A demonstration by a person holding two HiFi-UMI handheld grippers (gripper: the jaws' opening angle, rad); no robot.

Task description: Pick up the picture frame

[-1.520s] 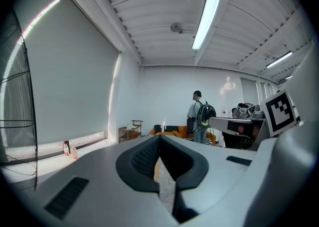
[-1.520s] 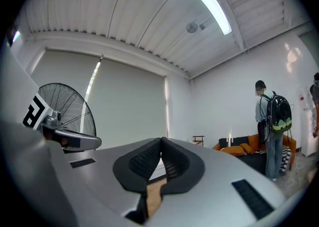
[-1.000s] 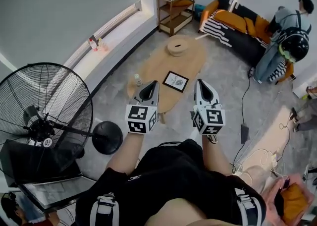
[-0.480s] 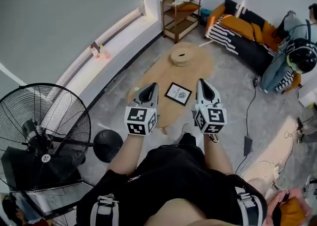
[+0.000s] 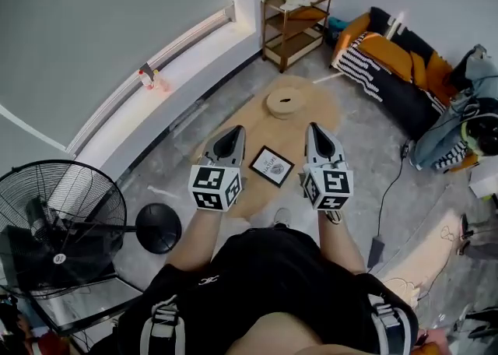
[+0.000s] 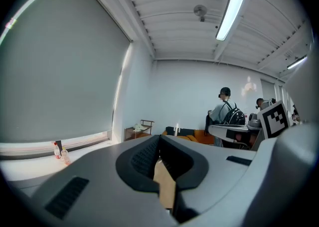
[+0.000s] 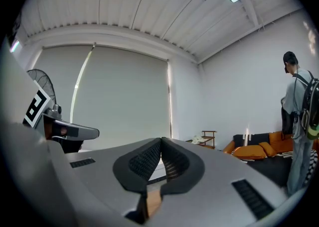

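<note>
The picture frame (image 5: pixel 271 166) lay on the table (image 5: pixel 311 116), between the left gripper (image 5: pixel 234 131) and right gripper (image 5: pixel 313 128) held above. Shelf (image 5: pixel 299 19) and sofa (image 5: pixel 397 57) stood beyond; a fan (image 5: pixel 62 225) stood left.

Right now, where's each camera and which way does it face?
Head view: on the head, looking steeply down at the table and picture frame; left gripper, right gripper, forearms, torso show.
Left gripper view: on that gripper, level along shut jaws toward the sofa; right gripper at right edge.
Right gripper view: level along shut jaws toward the blind; left gripper at left.
Shared: all show the shelf.
</note>
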